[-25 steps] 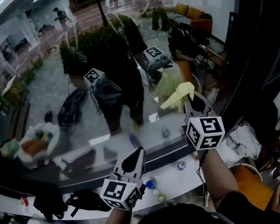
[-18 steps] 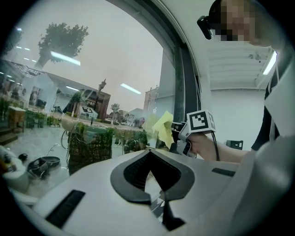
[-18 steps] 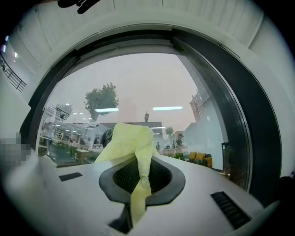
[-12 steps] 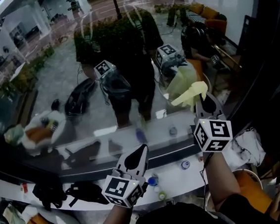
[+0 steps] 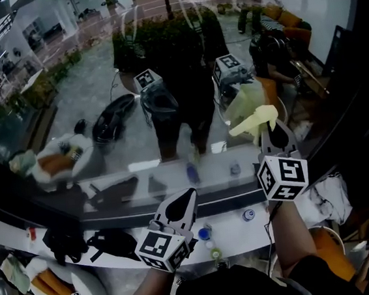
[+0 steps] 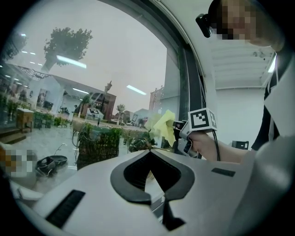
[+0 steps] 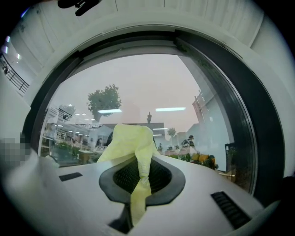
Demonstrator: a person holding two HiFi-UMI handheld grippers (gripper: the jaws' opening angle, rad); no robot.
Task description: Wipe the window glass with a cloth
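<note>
Wipe step in hand — cloth is up at the pane, right side.
Nearest, the left hand-held gripper (image 5: pixel 186 197) hangs low over the white tabletop (image 5: pixel 230 235), jaws pressed together on nothing. Further out, the right hand-held gripper (image 5: pixel 271 128) pinches the yellow cloth (image 5: pixel 254 120) by its lower end, with loose folds sticking out toward the window glass (image 5: pixel 99 87) — cloth and reflection nearly meet, contact not certain. Next, I'd judge: press the folds flat on the pane and sweep across, pinch kept firm.
</note>
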